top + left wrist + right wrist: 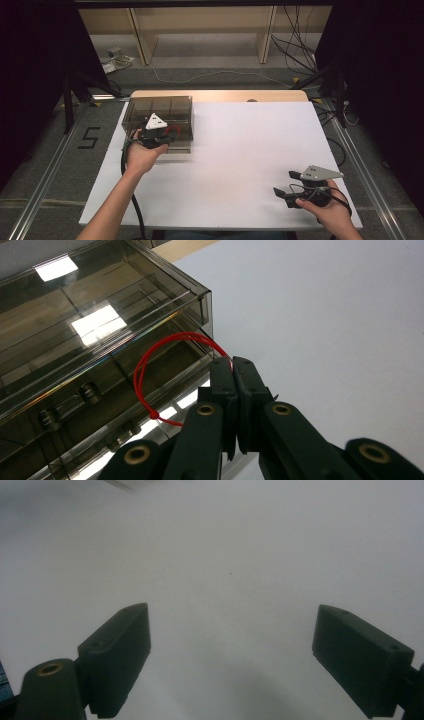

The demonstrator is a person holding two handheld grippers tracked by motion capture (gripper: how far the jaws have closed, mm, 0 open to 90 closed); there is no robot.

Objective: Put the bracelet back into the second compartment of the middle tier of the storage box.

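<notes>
— What is the smoky clear box (pixel 159 116)?
— A lidded, compartmented plastic case at the white table's far left corner, lid closed.
— And the red cord loop (pixel 150 375)?
— Thin, knotted, attached at the box's front, pulled taut outward.

Glossy smoked-plastic box (pixel 100 335), thin red cord loop (pixel 145 375), matt white table (pixel 240 155).

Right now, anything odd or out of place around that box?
Nothing damaged or spilled. The left gripper is shut on a thin red cord loop at the smoky transparent plastic drawer box; its lower drawer looks slightly open.
</notes>
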